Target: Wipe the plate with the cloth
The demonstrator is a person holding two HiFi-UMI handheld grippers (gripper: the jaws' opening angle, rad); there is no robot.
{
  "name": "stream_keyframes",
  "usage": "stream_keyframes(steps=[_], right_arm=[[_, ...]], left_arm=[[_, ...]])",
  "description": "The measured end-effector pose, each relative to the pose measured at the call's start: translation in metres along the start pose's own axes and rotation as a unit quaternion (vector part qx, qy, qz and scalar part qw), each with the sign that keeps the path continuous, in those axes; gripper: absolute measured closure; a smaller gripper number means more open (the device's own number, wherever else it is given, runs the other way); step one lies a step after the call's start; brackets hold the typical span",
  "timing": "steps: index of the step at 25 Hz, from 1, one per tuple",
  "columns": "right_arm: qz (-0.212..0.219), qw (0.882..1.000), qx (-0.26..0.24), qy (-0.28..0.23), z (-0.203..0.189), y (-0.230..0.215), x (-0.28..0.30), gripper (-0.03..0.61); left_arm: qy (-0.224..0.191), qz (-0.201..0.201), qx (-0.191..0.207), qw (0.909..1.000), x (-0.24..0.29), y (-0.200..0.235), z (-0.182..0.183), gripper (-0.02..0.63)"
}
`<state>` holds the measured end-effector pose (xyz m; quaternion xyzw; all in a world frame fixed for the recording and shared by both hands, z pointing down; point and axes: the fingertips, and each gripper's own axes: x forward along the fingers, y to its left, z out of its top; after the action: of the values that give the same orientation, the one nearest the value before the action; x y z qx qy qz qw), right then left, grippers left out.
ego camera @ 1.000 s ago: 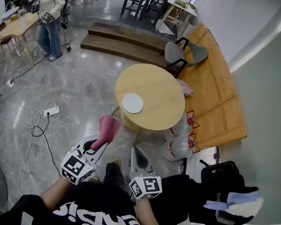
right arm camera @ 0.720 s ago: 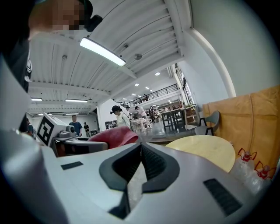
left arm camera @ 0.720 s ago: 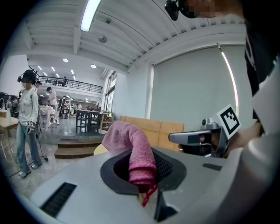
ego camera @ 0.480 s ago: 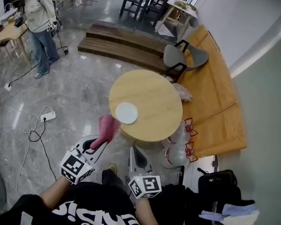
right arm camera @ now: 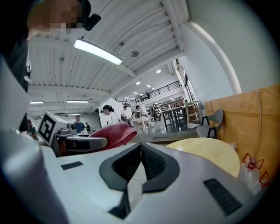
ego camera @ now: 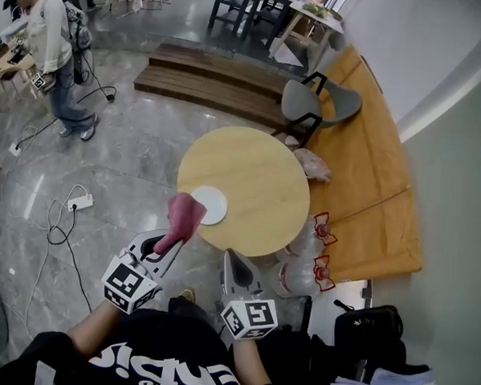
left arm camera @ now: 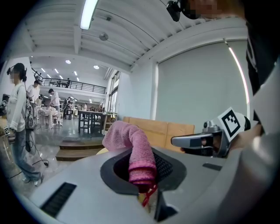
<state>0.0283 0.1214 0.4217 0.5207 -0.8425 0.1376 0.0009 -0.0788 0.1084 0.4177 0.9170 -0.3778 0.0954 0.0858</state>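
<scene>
Plate (ego camera: 212,205) — nearer now, cloth (ego camera: 185,214) overlaps its edge | left tongs (ego camera: 167,242) clamp cloth | right tongs (ego camera: 232,257) together

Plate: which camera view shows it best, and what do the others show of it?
The head view: the white plate shows from above on the round table, the pink cloth hiding its left rim. The left gripper view shows only the cloth; the right gripper view shows the table but no plate.

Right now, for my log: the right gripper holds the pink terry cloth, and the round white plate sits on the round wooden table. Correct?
No: the left gripper holds the pink terry cloth, as the left gripper view shows. The round white plate does sit on the round wooden table.
</scene>
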Motion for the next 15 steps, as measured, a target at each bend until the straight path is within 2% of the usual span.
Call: stream_keyframes(steps=[6, 15], right_arm=[[0.016, 1.000, 0.002, 0.009, 0.001, -0.030, 0.015, 0.555], [0.033, 0.999, 0.007, 0.021, 0.006, -0.049, 0.037, 0.556]], left_arm=[[-0.001, 0.026, -0.001, 0.9997, 0.032, 0.010, 0.008, 0.565], [0.002, 0.043, -0.009, 0.9990, 0.052, 0.024, 0.019, 0.565]])
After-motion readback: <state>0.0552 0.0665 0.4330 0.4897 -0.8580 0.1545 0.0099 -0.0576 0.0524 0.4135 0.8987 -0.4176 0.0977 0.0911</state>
